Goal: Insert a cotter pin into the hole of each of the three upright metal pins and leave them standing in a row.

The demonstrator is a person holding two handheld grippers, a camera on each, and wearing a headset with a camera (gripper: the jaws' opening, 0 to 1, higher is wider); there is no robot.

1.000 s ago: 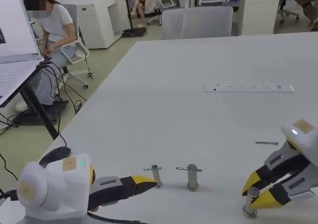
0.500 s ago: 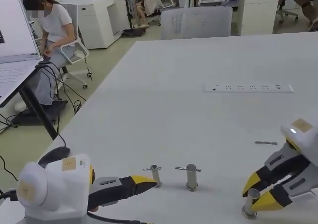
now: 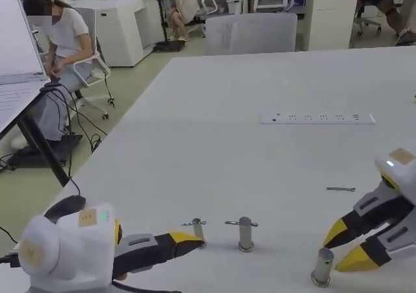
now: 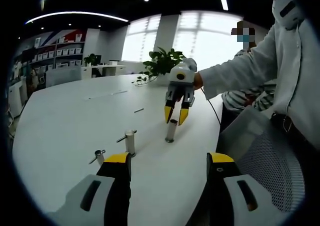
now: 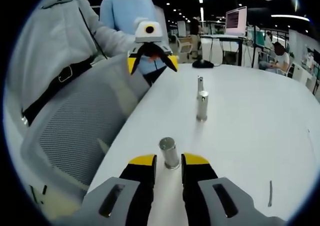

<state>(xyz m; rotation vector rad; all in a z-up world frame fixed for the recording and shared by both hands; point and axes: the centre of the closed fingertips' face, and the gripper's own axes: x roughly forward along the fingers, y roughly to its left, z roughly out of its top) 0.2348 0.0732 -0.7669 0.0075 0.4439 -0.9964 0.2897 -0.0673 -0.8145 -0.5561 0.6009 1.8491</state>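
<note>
Three upright metal pins stand in a row near the table's front edge. The left pin (image 3: 198, 229) and the middle pin (image 3: 245, 232) each carry a cotter pin through the top. The right pin (image 3: 322, 266) (image 5: 169, 152) is bare and stands free just ahead of my right gripper (image 3: 335, 255) (image 5: 170, 162), whose jaws are open beside it. A loose cotter pin (image 3: 340, 189) (image 5: 270, 193) lies flat behind it. My left gripper (image 3: 195, 241) (image 4: 169, 158) is open and empty, with its tip close to the left pin (image 4: 100, 157).
A white power strip (image 3: 317, 118) lies farther back on the white table (image 3: 214, 130). A grey chair back (image 3: 250, 32) stands at the far edge. A person sits at a desk on the left. A dark mouse (image 3: 64, 208) rests by the front left corner.
My right gripper's jaws were around the bare right pin; they have drawn back to the right and let it stand alone. The left gripper holds still. The head camera shifted slightly.
</note>
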